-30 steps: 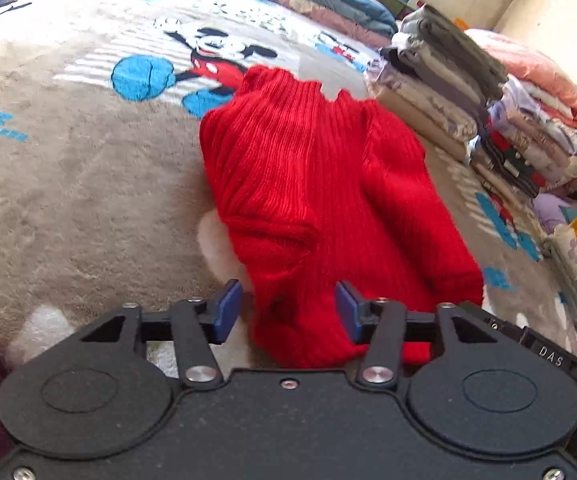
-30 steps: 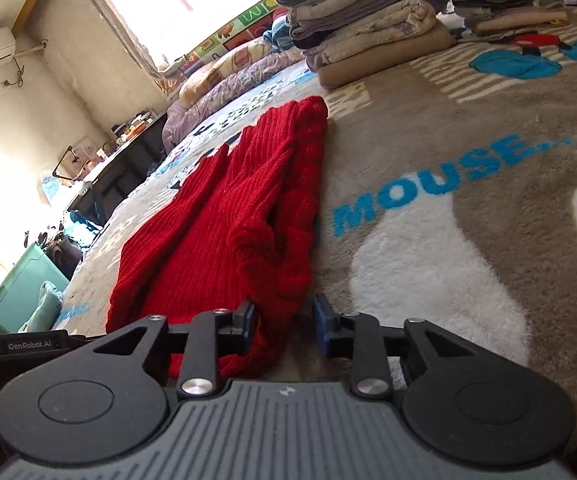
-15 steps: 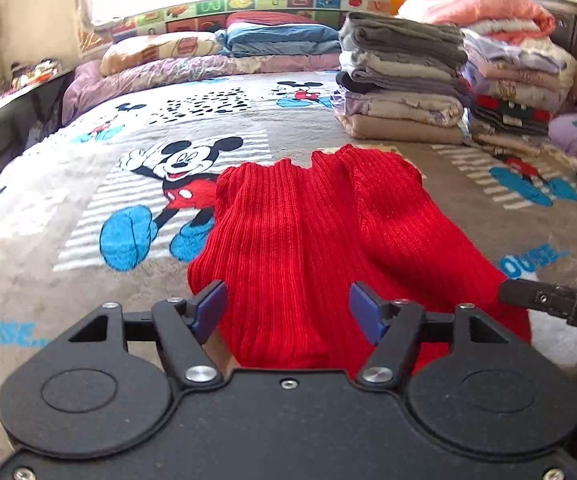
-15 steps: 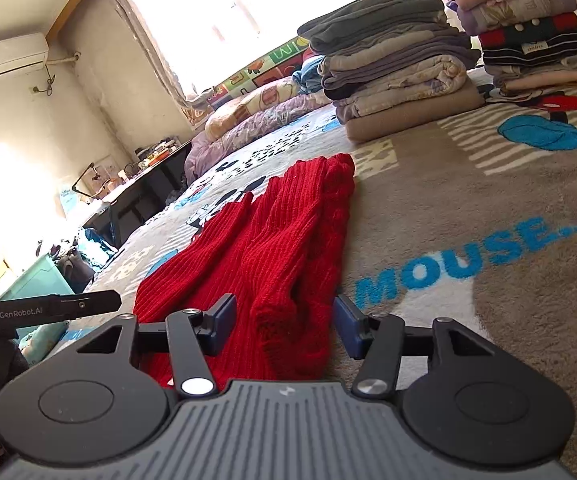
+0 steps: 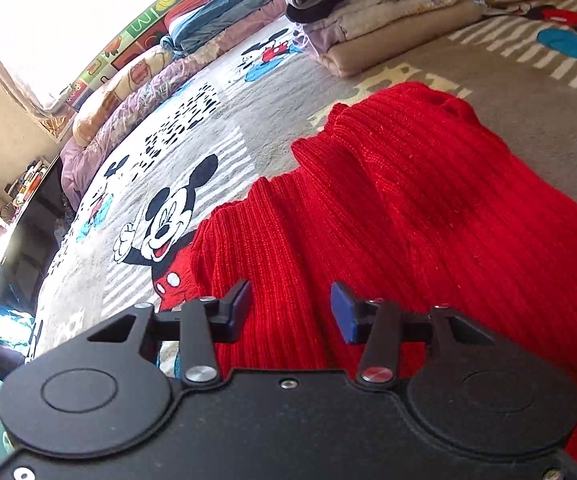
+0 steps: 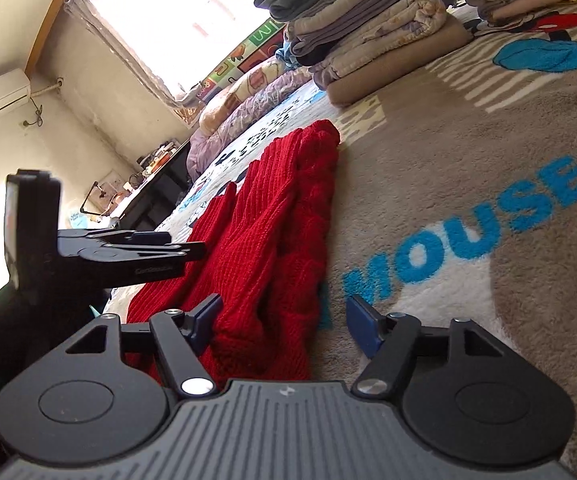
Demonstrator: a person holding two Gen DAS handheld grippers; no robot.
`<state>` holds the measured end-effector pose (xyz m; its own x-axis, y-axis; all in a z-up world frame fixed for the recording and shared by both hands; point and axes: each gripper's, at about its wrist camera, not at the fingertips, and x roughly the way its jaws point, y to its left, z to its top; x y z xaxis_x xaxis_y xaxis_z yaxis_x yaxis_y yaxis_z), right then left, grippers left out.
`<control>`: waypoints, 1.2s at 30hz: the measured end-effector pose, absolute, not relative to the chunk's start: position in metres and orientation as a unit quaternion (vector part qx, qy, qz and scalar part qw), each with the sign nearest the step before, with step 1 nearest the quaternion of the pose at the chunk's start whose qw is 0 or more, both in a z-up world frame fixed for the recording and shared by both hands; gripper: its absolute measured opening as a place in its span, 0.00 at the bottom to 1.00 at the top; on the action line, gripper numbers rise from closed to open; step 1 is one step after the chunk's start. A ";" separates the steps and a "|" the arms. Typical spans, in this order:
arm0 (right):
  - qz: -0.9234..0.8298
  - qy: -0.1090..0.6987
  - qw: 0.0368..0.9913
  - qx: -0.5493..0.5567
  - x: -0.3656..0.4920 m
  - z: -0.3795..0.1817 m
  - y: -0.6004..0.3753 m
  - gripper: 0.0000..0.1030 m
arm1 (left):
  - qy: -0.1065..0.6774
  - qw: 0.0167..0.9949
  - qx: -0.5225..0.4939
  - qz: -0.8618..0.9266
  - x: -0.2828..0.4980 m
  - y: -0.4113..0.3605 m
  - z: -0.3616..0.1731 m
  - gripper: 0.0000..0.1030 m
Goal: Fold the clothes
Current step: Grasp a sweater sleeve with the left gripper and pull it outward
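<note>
Plush grey-brown Mickey Mouse blanket (image 5: pixel 528 128) covers the bed, with blue "MOUSE" lettering (image 6: pixel 468 236) showing in the right wrist view. At its far side stands a stack of folded clothes (image 6: pixel 368 36), with rolled bedding (image 5: pixel 136 96) along the window wall. Near the middle of the blanket lies the red ribbed sweater (image 5: pixel 408 220), partly folded, its sleeves drawn in over the body and its neck end pointing toward the stack. Seen from the right it forms a long, low ridge (image 6: pixel 280 232). The left gripper (image 5: pixel 290 310) hovers over the sweater's near end, jaws spread apart with nothing between them. The right gripper (image 6: pixel 284 322) sits low at the sweater's right-hand edge, jaws likewise wide apart, red knit lying between them but not pinched.
</note>
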<state>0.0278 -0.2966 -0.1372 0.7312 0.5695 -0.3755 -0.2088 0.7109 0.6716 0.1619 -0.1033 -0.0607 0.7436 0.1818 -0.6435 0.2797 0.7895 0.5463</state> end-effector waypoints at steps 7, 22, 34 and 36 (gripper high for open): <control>0.232 0.285 0.884 0.290 0.033 -0.138 -0.287 0.78 | 0.379 0.867 0.324 0.019 0.204 -0.103 -0.074 0.23; 0.233 0.277 0.892 0.272 0.032 -0.138 -0.281 0.81 | 0.288 0.957 -0.004 0.040 0.129 0.063 0.037 0.07; 0.233 0.263 0.908 0.227 0.025 -0.138 -0.272 0.81 | 0.279 0.941 -0.166 0.095 0.072 0.157 0.003 0.07; 0.234 0.260 0.911 0.221 0.024 -0.139 -0.272 0.81 | 0.275 0.942 -0.169 0.095 0.066 0.159 0.004 0.07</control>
<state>0.0235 -0.2717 -0.1388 0.7557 0.5402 -0.3702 -0.3108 0.7934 0.5234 0.0663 0.1594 0.0042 0.8302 0.0861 -0.5507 -0.2719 0.9250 -0.2653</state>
